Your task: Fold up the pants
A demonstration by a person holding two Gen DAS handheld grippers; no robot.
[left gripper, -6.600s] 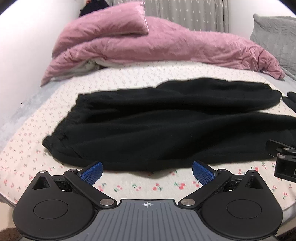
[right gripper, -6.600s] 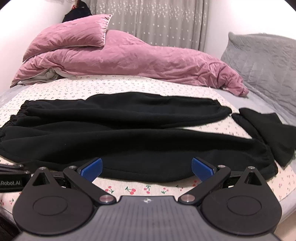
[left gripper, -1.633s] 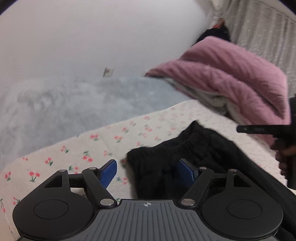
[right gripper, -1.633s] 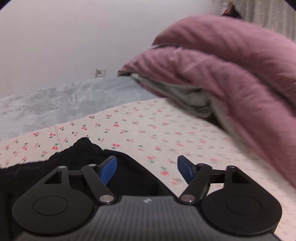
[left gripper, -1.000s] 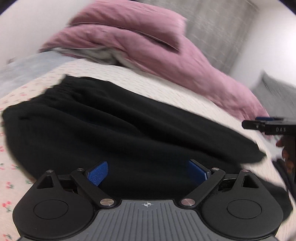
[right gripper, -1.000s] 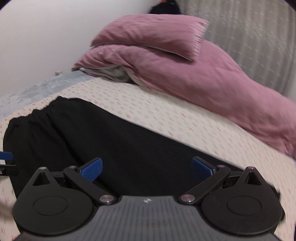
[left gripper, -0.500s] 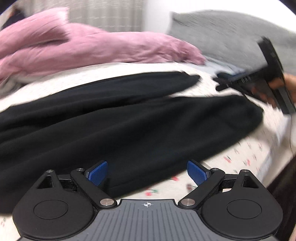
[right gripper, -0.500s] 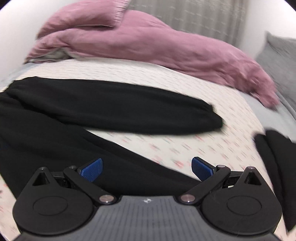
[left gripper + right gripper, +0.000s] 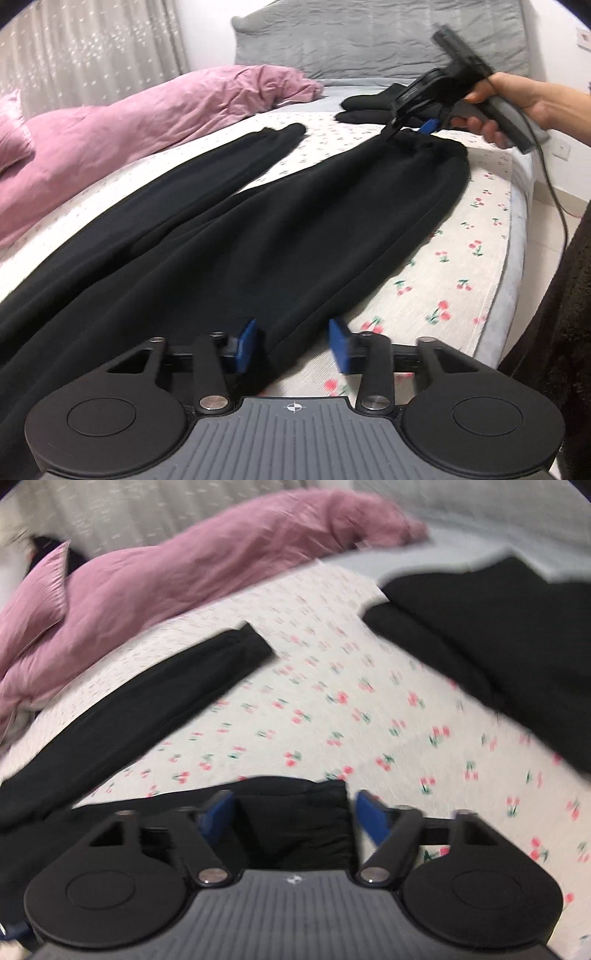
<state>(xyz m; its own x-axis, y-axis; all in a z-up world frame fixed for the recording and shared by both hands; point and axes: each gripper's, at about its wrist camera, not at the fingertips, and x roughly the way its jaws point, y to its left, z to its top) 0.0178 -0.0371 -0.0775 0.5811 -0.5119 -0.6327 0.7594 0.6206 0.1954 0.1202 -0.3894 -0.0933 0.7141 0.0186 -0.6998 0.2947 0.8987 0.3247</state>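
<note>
Bed sheet [image 9: 458, 266], white with a cherry print: spread beneath both grippers and running far ahead of them

Pink duvet [image 9: 122, 125]: bunched well beyond the left gripper, up and to its left; a grey cushion [image 9: 369, 37] stands behind it

Pants [image 9: 258, 229], black: laid flat on the sheet, both legs stretching away from the left gripper toward the right gripper; the near leg passes directly under the left gripper, the far leg [image 9: 155, 698] lies ahead and left of the right gripper

Second dark garment [image 9: 509, 642]: ahead and right of the right gripper, apart from the pants

Right gripper [image 9: 291, 812]: at the cuff end of the near leg, held by the person's right hand [image 9: 506, 99]; jaws closing, with a fold of black cloth between the blue pads, though the blur leaves it unsure whether the pads press on it yet

Left gripper [image 9: 293, 345]: at the near leg's edge on the side facing the person; jaws closing, black cloth edge between the pads, left pad [image 9: 246, 345] seemingly against it, right pad [image 9: 338, 347] over bare sheet, so no firm clamp is seen
</note>
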